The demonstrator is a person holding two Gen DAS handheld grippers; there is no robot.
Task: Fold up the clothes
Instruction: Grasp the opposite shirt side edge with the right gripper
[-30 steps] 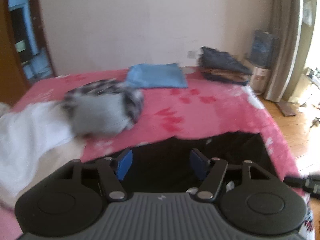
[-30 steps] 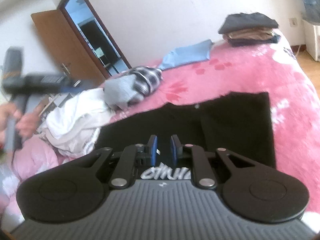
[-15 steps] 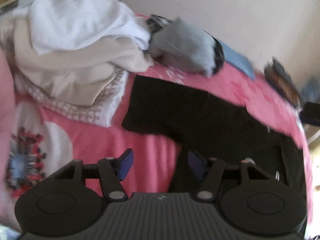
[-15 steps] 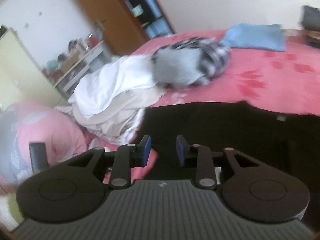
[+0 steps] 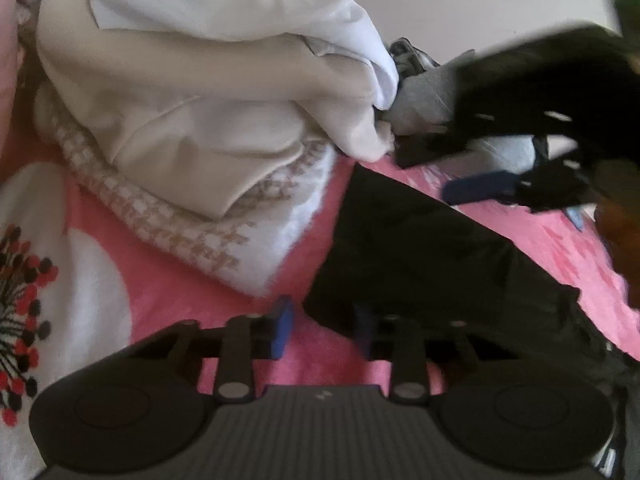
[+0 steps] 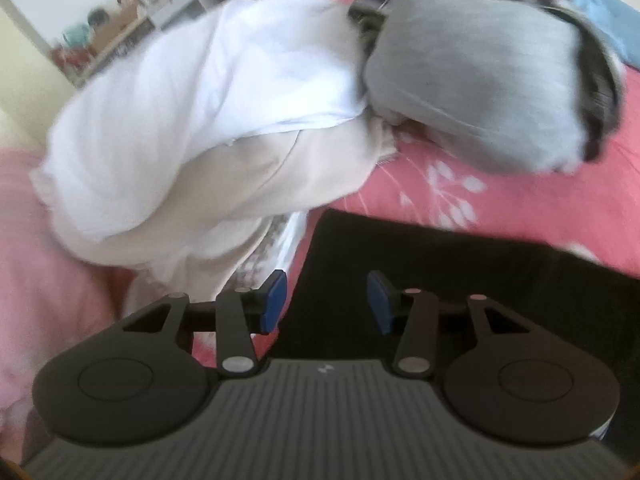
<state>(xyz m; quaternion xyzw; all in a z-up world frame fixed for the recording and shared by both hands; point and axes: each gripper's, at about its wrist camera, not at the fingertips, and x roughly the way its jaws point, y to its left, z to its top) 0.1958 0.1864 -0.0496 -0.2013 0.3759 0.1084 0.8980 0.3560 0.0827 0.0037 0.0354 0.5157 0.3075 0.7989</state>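
Black garment [image 5: 420,256] edge hidden under tool.

A pink bedspread [image 5: 168,292] with white flower prints; a cluttered shelf [image 6: 120,12] stands beyond it.

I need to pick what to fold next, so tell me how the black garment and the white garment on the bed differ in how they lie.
The black garment is spread flat on the pink bedspread; the white garment is bunched on top of a heap. The black garment lies alone, with both grippers at its edge; the white garment rests on a beige one. Neither garment is folded.
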